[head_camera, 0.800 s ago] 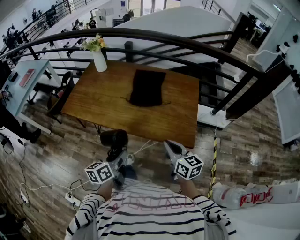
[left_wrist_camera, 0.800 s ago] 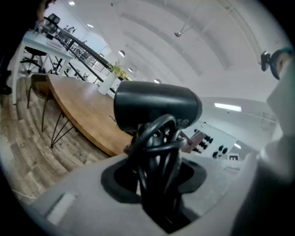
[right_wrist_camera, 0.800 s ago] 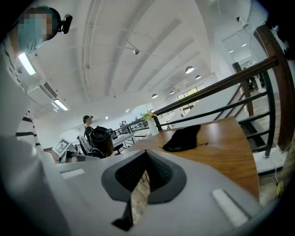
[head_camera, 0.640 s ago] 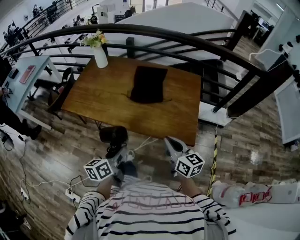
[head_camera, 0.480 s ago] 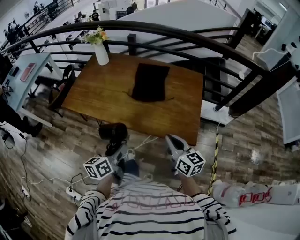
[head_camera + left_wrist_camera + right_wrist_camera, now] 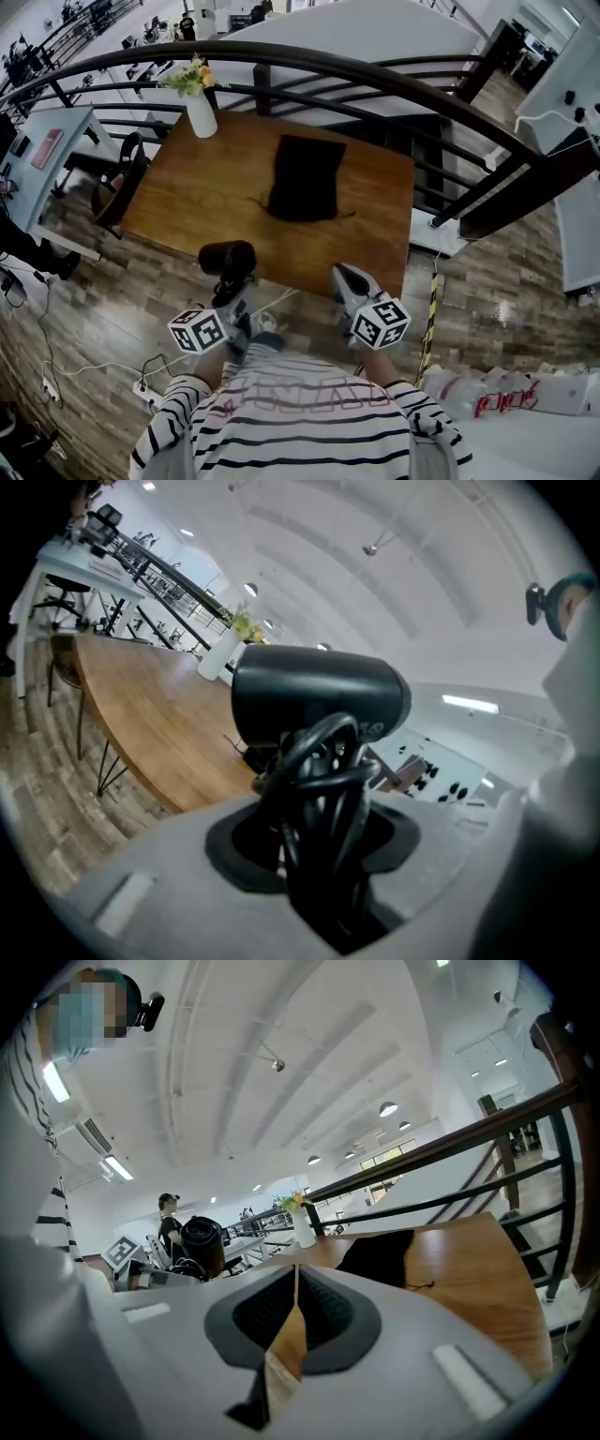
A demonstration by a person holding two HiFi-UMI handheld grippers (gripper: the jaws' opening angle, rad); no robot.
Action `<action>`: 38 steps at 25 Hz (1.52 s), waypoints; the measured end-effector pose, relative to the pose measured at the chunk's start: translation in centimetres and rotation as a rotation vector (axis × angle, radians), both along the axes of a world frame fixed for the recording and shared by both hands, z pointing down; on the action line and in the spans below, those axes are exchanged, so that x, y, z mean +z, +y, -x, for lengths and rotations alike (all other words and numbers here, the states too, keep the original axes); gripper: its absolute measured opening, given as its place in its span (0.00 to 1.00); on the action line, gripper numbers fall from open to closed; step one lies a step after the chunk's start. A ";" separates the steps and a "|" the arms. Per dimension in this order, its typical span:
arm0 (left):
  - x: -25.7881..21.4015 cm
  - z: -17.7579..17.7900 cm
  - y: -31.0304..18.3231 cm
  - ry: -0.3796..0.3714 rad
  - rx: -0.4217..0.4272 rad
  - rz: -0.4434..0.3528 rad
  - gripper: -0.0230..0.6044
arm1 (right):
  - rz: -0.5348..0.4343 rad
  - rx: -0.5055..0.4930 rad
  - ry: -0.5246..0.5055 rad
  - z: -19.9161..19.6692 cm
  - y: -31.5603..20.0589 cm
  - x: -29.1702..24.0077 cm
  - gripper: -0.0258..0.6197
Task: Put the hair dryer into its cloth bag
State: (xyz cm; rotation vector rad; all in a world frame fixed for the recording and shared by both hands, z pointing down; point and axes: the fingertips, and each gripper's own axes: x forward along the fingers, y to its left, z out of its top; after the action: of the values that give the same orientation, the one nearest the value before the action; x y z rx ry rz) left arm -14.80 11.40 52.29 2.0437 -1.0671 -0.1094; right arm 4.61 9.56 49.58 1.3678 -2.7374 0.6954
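Observation:
The black hair dryer (image 6: 228,259) is held up at the wooden table's (image 6: 187,202) near edge, its barrel level. My left gripper (image 6: 234,292) is shut on its handle, which has the black cord wound around it (image 6: 323,789); the barrel (image 6: 319,703) fills the left gripper view. The black cloth bag (image 6: 305,178) lies flat on the far middle of the table, apart from both grippers. My right gripper (image 6: 345,278) hovers at the table's near right edge, shut with nothing between its jaws (image 6: 295,1283). From there the bag (image 6: 375,1258) and the dryer (image 6: 202,1241) both show.
A white vase of flowers (image 6: 200,112) stands on the table's far left corner. A dark curved railing (image 6: 394,80) runs right behind the table. A chair (image 6: 117,187) sits at the table's left end. Cables and a power strip (image 6: 150,398) lie on the plank floor.
Both grippers have moved forward toward the table; the hair dryer now reaches the table's near edge. The bag has not moved.

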 end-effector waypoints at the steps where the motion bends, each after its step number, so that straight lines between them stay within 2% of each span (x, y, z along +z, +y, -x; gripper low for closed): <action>1: -0.1 0.3 -1.0 0.000 0.003 -0.002 0.29 | -0.002 0.002 0.004 0.3 -1.0 -0.1 0.06; 8: -0.5 3.3 -7.2 -0.005 0.005 -0.001 0.29 | 0.000 0.012 0.019 2.9 -7.6 -0.3 0.09; 14: 0.7 5.2 -10.5 -0.002 0.012 0.021 0.29 | 0.005 0.018 0.053 4.5 -11.2 0.4 0.13; 20: 1.9 4.2 -13.0 0.007 -0.020 0.059 0.29 | 0.022 -0.011 0.162 2.6 -15.2 2.3 0.19; 30: 3.1 0.5 -16.7 -0.021 -0.151 0.090 0.29 | 0.031 -0.198 0.376 -0.6 -21.6 7.4 0.23; 33: 3.9 -0.6 -17.1 -0.027 -0.167 0.104 0.29 | 0.004 -0.269 0.495 -0.9 -23.0 9.5 0.26; 38: 5.5 -1.4 -18.1 -0.046 -0.166 0.130 0.29 | -0.009 -0.444 0.714 -0.2 -24.2 14.6 0.28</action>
State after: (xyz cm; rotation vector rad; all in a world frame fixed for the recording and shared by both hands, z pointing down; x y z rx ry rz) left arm -13.43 -6.73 57.76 1.8480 -1.2401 -0.0757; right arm 4.80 -14.68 64.16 0.7431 -2.3069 0.1218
